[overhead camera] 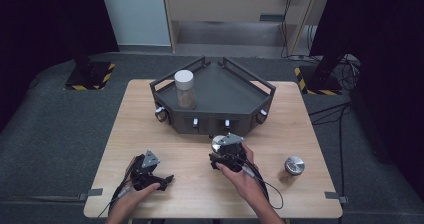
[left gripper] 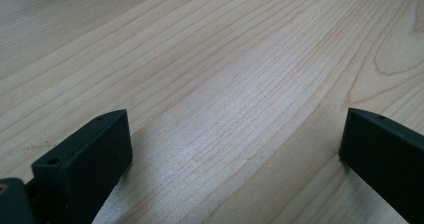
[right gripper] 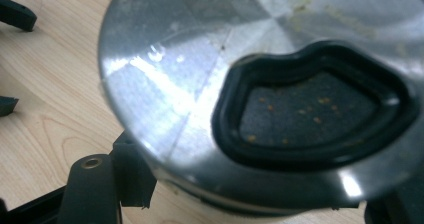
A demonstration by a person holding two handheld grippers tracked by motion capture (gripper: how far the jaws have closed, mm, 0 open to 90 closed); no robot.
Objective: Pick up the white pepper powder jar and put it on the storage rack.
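Note:
My right gripper (overhead camera: 220,149) is shut on a small jar with a shiny metal lid (overhead camera: 218,142), held just in front of the dark tray (overhead camera: 250,115). In the right gripper view the jar's lid (right gripper: 190,84) sits close up between the black jaws, and its dark rubber-rimmed opening (right gripper: 310,109) is speckled with orange crumbs. My left gripper (overhead camera: 162,179) rests near the table's front left. In the left gripper view its jaws stand wide apart over bare wood, so the left gripper (left gripper: 235,149) is open with nothing between them.
A clear jar with a white lid (overhead camera: 184,89) stands in the left part of the tray. Another metal-lidded jar (overhead camera: 294,166) stands on the table at the right. The light wooden table (overhead camera: 150,129) sits on grey carpet, with cables trailing right.

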